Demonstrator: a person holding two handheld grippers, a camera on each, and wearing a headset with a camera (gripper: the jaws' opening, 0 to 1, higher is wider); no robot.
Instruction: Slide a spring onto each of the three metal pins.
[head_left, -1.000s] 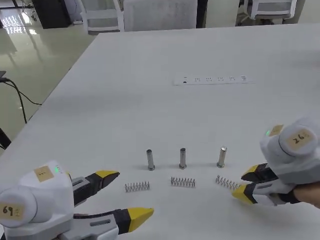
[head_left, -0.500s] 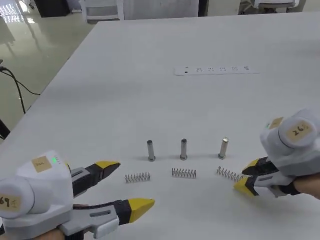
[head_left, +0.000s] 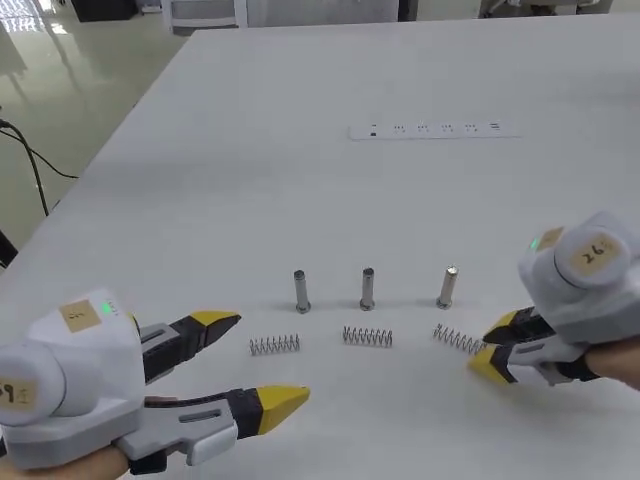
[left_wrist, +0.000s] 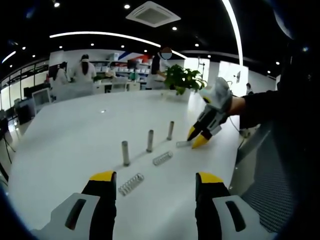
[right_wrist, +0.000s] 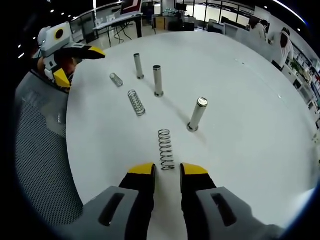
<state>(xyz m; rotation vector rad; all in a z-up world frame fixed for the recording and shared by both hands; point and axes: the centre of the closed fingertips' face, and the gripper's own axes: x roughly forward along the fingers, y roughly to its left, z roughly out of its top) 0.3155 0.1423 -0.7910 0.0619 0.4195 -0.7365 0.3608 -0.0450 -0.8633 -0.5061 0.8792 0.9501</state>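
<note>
Three metal pins stand upright in a row: left pin (head_left: 301, 291), middle pin (head_left: 367, 289), right pin (head_left: 447, 287). A spring lies flat in front of each: left spring (head_left: 275, 345), middle spring (head_left: 367, 336), right spring (head_left: 458, 340). My right gripper (head_left: 490, 345) is open with its jaws narrowly apart. The near end of the right spring (right_wrist: 165, 148) lies just ahead of the gap between them (right_wrist: 168, 170). My left gripper (head_left: 250, 360) is wide open and holds nothing. It hovers just short of the left spring (left_wrist: 131, 183).
A white power strip (head_left: 435, 130) lies flat farther back on the white table (head_left: 250, 200). The table's left edge runs diagonally at the far left, with floor and a cable beyond it. Several people and a plant (left_wrist: 182, 77) stand far behind the table.
The head camera has tipped a little, which shifts the whole picture. Both grippers hold almost the same places beside the outer springs. The pins and springs have not moved.
</note>
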